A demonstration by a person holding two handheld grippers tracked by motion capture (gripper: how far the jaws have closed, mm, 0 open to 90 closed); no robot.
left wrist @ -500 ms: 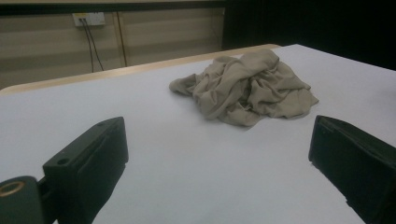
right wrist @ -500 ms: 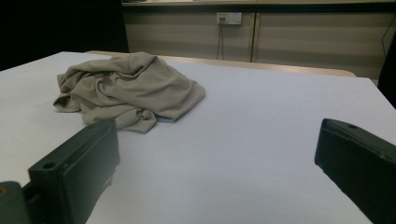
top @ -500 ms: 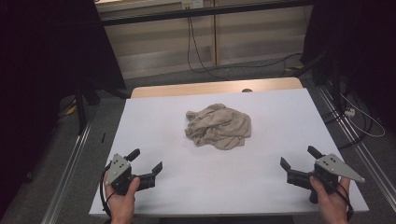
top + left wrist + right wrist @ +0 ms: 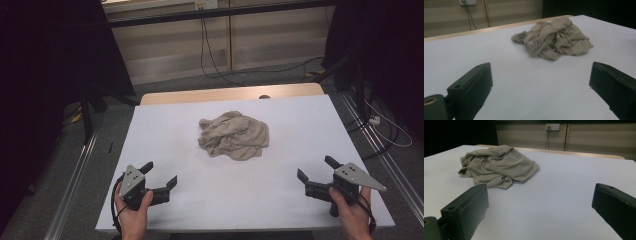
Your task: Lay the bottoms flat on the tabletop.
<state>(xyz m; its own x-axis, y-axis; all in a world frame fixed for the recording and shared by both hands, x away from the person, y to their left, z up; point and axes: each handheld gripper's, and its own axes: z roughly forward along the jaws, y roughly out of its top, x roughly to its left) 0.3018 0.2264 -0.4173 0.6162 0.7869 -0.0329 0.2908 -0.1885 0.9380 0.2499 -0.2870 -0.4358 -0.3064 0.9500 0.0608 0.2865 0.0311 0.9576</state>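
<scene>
Nothing had moved since the earlier frame: left gripper and right gripper, jaws apart and empty, flanked the crumpled cloth ahead between them, poised for reaching in.

Past my claws the white table runs on to a bare wooden strip along its far edge. Beyond that edge, straight ahead of me, a wall socket sits up on the pale panelled wall — two dark cables drop from it to the grey floor.
</scene>
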